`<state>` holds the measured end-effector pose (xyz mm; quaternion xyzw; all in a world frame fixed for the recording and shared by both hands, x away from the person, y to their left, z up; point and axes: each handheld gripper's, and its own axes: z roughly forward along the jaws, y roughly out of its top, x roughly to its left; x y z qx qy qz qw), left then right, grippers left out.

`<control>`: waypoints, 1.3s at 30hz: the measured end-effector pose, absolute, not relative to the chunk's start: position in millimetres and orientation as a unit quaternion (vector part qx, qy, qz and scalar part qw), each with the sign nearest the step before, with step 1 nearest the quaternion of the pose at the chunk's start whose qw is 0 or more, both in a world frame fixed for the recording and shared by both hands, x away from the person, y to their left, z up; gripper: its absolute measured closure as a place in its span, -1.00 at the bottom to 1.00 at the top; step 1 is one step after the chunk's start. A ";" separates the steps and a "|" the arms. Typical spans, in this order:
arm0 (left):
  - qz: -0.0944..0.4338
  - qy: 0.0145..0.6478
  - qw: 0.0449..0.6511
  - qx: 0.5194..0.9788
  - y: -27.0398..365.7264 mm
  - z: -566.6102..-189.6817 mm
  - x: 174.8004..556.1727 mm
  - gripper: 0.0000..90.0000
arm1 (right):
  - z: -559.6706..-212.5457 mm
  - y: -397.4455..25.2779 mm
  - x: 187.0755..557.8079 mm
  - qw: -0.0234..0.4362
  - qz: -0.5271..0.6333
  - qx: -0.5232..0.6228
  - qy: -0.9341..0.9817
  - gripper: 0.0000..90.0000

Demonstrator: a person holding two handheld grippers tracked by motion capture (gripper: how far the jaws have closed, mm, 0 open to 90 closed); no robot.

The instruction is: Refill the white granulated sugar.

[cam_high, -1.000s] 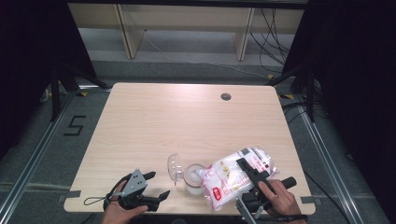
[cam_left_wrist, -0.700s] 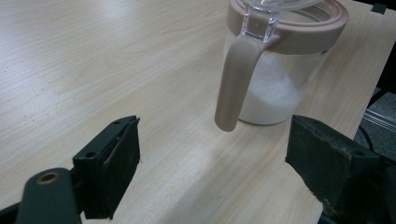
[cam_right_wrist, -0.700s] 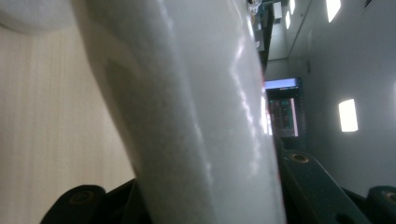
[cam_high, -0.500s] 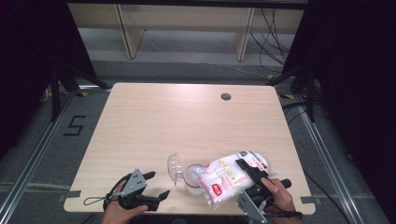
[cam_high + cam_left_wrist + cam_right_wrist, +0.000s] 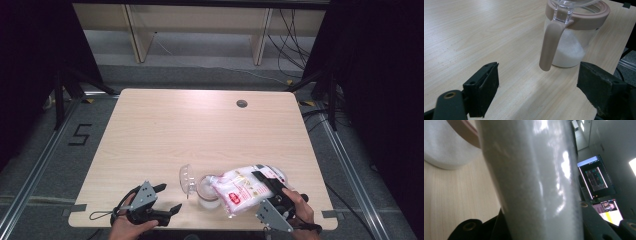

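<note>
Sugar bag [image 5: 245,189], one, lies tilted in the high view, clamped in the right gripper [image 5: 274,192], mouth over one jar [image 5: 206,190]; the left gripper [image 5: 157,200] rests low beside it. In the left gripper view, the jar [image 5: 571,42] stands just beyond wide-apart jaws. In the right gripper view, the bag [image 5: 534,180] sits between the jaws.
</note>
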<state>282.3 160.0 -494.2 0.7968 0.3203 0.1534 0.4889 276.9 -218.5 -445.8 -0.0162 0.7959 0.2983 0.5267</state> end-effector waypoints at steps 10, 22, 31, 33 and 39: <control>0.155 0.324 0.486 0.797 160.1 -496.2 283.7 -0.62 | -447.1 -224.9 292.5 0.468 0.386 0.059 0.793 0.59; 0.156 0.321 0.486 0.798 160.7 -495.3 283.4 -0.62 | -465.1 -227.4 319.9 0.409 0.441 0.113 0.791 0.62; 0.163 0.309 0.481 0.804 161.7 -494.0 283.9 -0.62 | -483.2 -227.9 340.4 0.353 0.478 0.169 0.786 0.63; 0.156 0.323 0.485 0.798 160.5 -494.6 282.4 -0.62 | -487.2 -229.8 342.2 0.342 0.485 0.185 0.783 0.63; 0.155 0.324 0.489 0.795 160.0 -495.0 282.2 -0.62 | -488.2 -235.6 344.0 0.334 0.490 0.213 0.777 0.63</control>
